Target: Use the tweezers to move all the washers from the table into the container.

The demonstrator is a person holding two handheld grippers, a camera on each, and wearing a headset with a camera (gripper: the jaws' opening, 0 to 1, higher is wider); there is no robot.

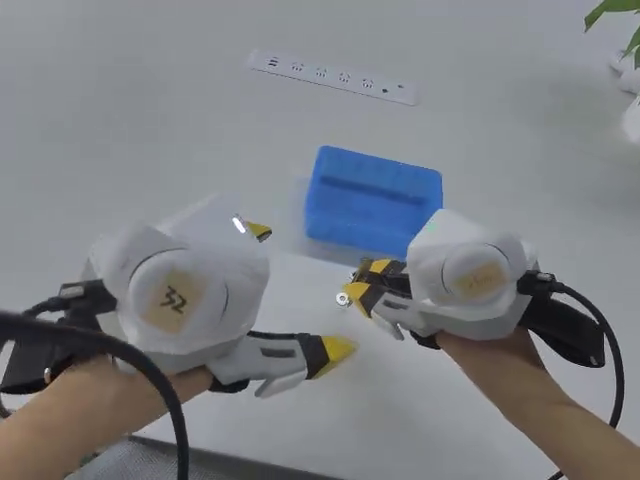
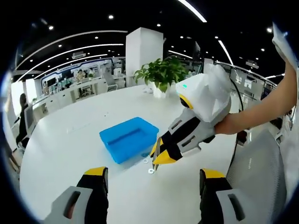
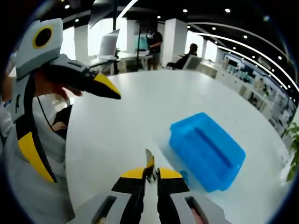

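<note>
The blue container (image 1: 372, 200) (image 2: 128, 137) (image 3: 208, 151) stands on the white table. My right gripper (image 1: 365, 285) (image 2: 156, 156) (image 3: 149, 175) is shut on thin metal tweezers (image 3: 149, 161), just in front of the container's near side. A small silvery washer (image 1: 343, 298) shows at the tweezers' tip; I cannot tell if it is pinched. Two washers (image 2: 151, 171) (image 2: 145, 161) lie on the table beside the container. My left gripper (image 1: 297, 290) (image 2: 153, 179) (image 3: 70, 123) is open and holds nothing, to the left of the right gripper.
A white power strip (image 1: 332, 77) lies at the far side of the table. A potted plant (image 1: 615, 15) (image 2: 163, 72) stands at the far right. The table's near edge (image 1: 200, 450) runs just below my hands, and a grey chair (image 2: 261, 158) sits to the right.
</note>
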